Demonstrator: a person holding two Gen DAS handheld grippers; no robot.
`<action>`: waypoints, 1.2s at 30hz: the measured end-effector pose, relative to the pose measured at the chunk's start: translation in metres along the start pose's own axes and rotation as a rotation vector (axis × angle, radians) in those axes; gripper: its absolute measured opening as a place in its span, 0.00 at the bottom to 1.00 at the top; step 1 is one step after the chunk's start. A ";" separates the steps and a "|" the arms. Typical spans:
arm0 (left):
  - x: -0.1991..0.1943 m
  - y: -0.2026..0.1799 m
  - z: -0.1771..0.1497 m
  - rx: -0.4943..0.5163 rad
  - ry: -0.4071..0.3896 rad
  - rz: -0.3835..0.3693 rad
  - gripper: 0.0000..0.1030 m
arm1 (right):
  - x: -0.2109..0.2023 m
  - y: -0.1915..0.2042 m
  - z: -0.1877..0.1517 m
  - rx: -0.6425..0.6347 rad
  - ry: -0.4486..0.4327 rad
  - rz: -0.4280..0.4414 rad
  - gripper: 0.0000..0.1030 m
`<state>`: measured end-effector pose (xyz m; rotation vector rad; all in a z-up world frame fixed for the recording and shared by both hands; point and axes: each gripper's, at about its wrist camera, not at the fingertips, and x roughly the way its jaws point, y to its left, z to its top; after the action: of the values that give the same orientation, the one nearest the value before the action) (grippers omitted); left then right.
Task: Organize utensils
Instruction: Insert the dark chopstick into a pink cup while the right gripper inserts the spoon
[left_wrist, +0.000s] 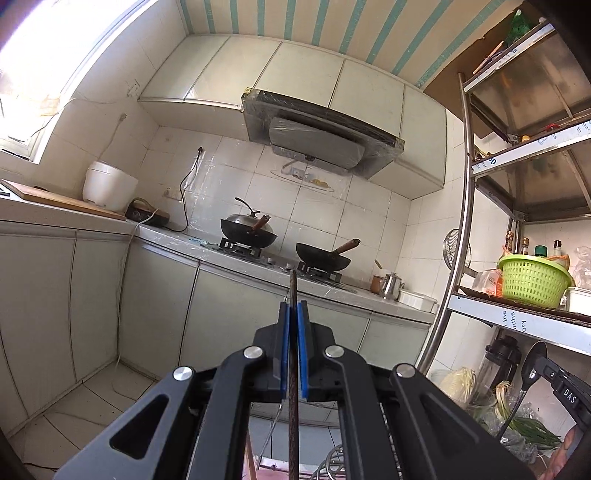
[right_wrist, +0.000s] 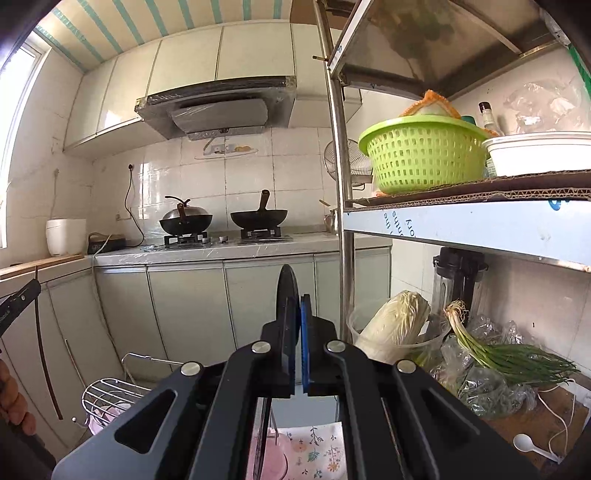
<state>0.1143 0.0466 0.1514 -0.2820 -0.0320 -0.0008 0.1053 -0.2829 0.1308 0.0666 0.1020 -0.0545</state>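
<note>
While both hands are raised toward the stove wall, each tool holds a utensil. The left tool (left_wrist: 293, 314) has its blue pads (left_wrist: 302, 354) pinched narrow on a thin dark chopstick (left_wrist: 293, 387), which runs upright between them, its tip poking above the pads and its lower end dropping out of view below. The right tool (right_wrist: 295, 314) is closed tight on a black spoon (right_wrist: 287, 295); the spoon's bowl stands on edge above the pads, and its handle hangs down behind the tool.

Taking the metal shelf rack (right_wrist: 338, 147) as landmark: the spoon is just left of its front post, and the chopstick is further left, seen at the left edge of the right wrist view. Low and left of the rack sits a wire rack (right_wrist: 110, 395). On the rack's middle shelf stands a green basket (right_wrist: 421, 158); under it lie a cabbage (right_wrist: 395, 325) and green onions (right_wrist: 509, 354). Beyond the rack, two woks (right_wrist: 258, 218) sit on the stove.
</note>
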 end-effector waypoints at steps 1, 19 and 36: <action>0.002 0.000 -0.002 0.004 -0.006 0.005 0.04 | 0.004 0.000 -0.002 -0.003 0.003 -0.004 0.02; 0.023 -0.011 -0.067 0.136 -0.133 0.076 0.04 | 0.021 0.000 -0.048 0.040 0.102 0.054 0.02; -0.006 0.021 -0.108 0.018 0.111 0.082 0.04 | 0.026 -0.009 -0.074 0.106 0.235 0.088 0.03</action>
<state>0.1123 0.0371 0.0412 -0.2650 0.0893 0.0650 0.1231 -0.2880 0.0537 0.1835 0.3312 0.0364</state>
